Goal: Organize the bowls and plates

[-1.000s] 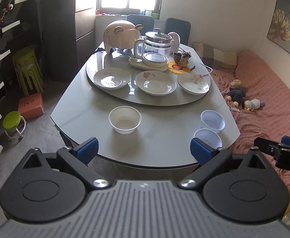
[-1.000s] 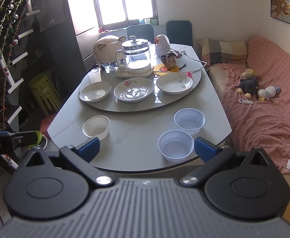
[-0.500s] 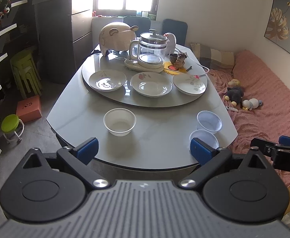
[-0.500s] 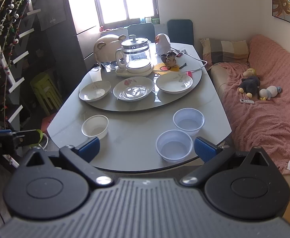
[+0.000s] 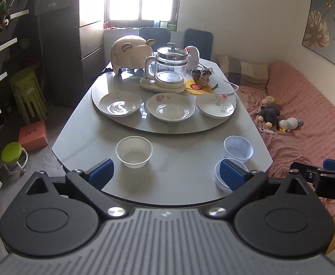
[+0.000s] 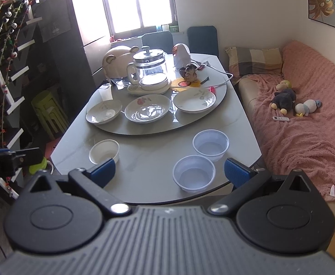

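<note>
Three white plates stand in a row on the round turntable [image 5: 167, 129]: left plate [image 5: 120, 103], middle plate [image 5: 170, 110], right plate [image 5: 214, 106]. A white bowl [image 5: 134, 152] sits on the table in front of them. Two clear plastic bowls sit at the front right, one farther [image 6: 211, 145] and one nearer [image 6: 193, 173]. My left gripper [image 5: 166, 174] is open and empty, held back from the table's near edge. My right gripper [image 6: 169, 171] is open and empty, just short of the nearer clear bowl.
A glass kettle [image 5: 171, 68], a bear-shaped appliance [image 5: 128, 53] and small items crowd the back of the turntable. A pink sofa [image 6: 309, 123] with toys lies to the right. Green stools [image 5: 28, 91] and an orange box [image 5: 33, 134] stand on the floor left.
Both grippers have drifted slightly back and up from the table, so the view is a little wider. Nothing on the table has moved.
</note>
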Demonstrator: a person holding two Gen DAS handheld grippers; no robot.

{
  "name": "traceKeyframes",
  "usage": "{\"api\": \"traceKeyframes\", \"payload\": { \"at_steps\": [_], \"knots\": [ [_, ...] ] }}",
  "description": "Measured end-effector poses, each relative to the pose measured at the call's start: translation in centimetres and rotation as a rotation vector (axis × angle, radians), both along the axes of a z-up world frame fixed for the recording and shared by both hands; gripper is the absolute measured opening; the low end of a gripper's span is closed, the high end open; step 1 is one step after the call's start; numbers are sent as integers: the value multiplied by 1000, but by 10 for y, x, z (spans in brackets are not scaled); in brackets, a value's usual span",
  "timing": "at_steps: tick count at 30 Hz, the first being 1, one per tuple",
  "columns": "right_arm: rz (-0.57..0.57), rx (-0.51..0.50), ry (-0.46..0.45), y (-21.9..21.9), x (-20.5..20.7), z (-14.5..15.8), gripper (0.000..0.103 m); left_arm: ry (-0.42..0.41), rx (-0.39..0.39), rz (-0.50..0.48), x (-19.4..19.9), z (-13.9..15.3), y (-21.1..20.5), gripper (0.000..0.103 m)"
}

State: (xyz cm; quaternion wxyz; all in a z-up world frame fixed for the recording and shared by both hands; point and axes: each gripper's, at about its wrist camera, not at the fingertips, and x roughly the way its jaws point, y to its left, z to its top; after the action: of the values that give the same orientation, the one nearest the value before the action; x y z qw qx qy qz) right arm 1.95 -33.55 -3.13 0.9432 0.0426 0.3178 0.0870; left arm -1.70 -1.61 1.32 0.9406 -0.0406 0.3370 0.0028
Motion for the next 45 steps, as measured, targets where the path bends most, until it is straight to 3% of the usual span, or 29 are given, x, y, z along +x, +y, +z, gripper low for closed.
{"api": "traceKeyframes", "payload": {
  "at_steps": [14,20,45],
  "knots": [
    [27,-12,-33,7,11,6,103,1,-14,6,14,-5,12,100],
    [20,6,-56,9,17,9,103,-35,-9,-2,18,1,14,100],
    [-30,30,-25,24,21,2,103,0,-25,-16,34,-1,29,100]
  ]
}}
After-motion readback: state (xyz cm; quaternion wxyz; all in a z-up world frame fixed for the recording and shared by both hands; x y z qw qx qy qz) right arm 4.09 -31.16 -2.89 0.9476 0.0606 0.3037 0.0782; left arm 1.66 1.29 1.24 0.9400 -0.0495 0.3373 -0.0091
